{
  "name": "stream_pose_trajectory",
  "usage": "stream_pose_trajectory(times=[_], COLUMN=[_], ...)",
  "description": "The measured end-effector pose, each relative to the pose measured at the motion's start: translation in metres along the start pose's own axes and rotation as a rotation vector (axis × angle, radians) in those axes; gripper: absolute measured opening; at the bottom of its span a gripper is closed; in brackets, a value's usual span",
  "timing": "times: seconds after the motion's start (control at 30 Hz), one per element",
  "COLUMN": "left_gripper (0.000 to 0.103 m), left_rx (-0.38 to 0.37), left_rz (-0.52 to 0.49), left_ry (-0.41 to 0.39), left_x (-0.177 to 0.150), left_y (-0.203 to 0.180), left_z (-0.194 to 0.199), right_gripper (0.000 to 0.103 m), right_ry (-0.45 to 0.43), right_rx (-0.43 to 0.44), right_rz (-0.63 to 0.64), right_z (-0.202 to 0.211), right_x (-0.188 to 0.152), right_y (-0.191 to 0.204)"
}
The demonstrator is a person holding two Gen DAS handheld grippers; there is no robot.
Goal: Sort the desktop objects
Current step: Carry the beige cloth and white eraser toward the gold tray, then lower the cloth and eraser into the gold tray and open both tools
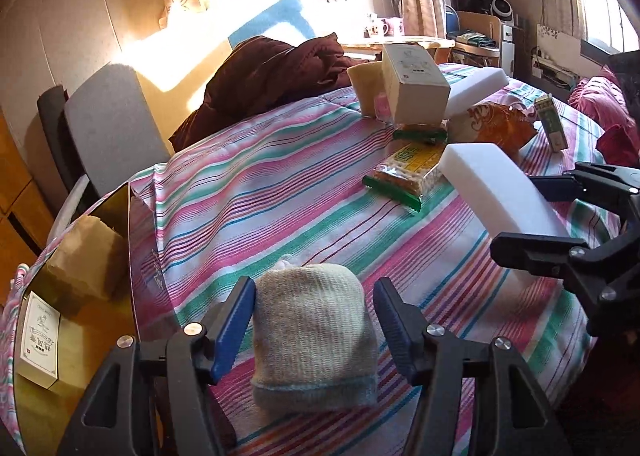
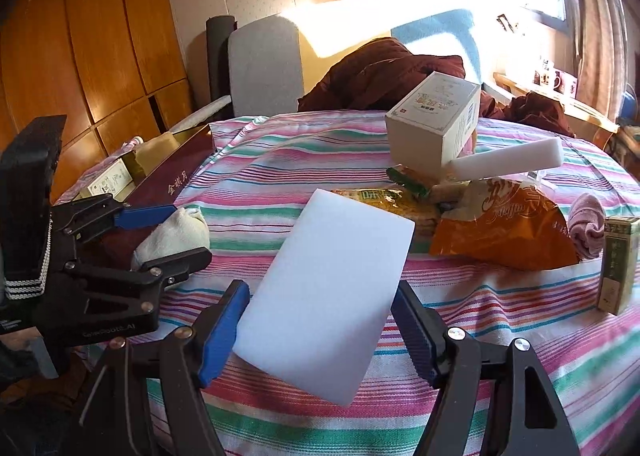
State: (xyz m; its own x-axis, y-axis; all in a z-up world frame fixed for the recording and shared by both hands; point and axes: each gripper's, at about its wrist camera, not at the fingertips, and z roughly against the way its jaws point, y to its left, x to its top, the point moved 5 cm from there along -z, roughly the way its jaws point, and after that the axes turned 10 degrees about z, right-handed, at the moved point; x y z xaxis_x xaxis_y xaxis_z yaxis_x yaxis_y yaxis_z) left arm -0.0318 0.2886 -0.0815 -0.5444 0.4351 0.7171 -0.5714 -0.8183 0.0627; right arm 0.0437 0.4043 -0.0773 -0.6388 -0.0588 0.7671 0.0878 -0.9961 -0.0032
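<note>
A rolled beige sock (image 1: 316,344) sits between the blue pads of my left gripper (image 1: 315,288), which is shut on it near the table's front left. From the right wrist view the same sock (image 2: 176,230) shows in the left gripper (image 2: 186,232), beside the maroon box. My right gripper (image 2: 320,290) is shut on a white sponge block (image 2: 328,296), tilted and held a little above the striped tablecloth (image 2: 480,320). In the left wrist view that block (image 1: 496,188) and the right gripper (image 1: 516,214) are at the right.
A gold-lined maroon box (image 1: 120,216) at the left holds a brown paper wad and a small white carton. Farther back lie a cracker packet (image 1: 408,172), a white tea box (image 1: 416,92), a second white sponge (image 1: 476,84), an orange snack bag (image 2: 504,232), a green carton (image 2: 618,268) and a pink cloth roll (image 2: 586,224).
</note>
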Motion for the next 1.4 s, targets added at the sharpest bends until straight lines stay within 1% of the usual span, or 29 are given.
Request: stream_pose_trajectory(times=[0.03, 0.1, 0.33, 0.53, 0.63, 0.83, 1.07, 1.17, 1.23, 1.4], left_gripper=[0.056, 0.055, 0.054, 0.054, 0.054, 0.054, 0.054, 0.054, 0.054, 0.054], left_rx=[0.002, -0.034, -0.105, -0.111, -0.087, -0.001, 0.111, 0.155, 0.178, 0.228], left_rz=[0.015, 0.053, 0.115, 0.16, 0.195, 0.304, 0.397, 0.425, 0.441, 0.476], left_ry=[-0.008, -0.012, -0.038, -0.083, -0.115, -0.147, -0.173, -0.172, -0.165, -0.151], left_x=[0.0, 0.001, -0.005, -0.006, -0.007, -0.015, -0.025, -0.03, -0.032, -0.04], left_y=[0.002, 0.004, 0.003, 0.013, 0.03, 0.089, 0.158, 0.183, 0.198, 0.229], left_z=[0.0, 0.005, 0.028, 0.057, 0.075, 0.098, 0.109, 0.11, 0.108, 0.102], right_gripper=[0.074, 0.074, 0.074, 0.074, 0.074, 0.074, 0.074, 0.074, 0.074, 0.074], right_ry=[0.002, 0.004, -0.004, -0.014, -0.015, -0.02, -0.063, -0.072, -0.061, 0.004], right_rx=[-0.003, -0.007, -0.007, 0.017, 0.036, 0.089, 0.168, 0.236, 0.266, 0.302], right_rz=[0.002, 0.003, 0.012, 0.058, 0.095, 0.196, 0.268, 0.277, 0.289, 0.312], right_z=[0.0, 0.001, 0.007, 0.009, 0.007, 0.0, -0.01, -0.019, -0.03, -0.066], right_x=[0.0, 0.0, 0.004, 0.015, 0.022, 0.045, 0.084, 0.105, 0.115, 0.127], right_y=[0.0, 0.0, 0.006, 0.027, 0.044, 0.088, 0.141, 0.163, 0.18, 0.213])
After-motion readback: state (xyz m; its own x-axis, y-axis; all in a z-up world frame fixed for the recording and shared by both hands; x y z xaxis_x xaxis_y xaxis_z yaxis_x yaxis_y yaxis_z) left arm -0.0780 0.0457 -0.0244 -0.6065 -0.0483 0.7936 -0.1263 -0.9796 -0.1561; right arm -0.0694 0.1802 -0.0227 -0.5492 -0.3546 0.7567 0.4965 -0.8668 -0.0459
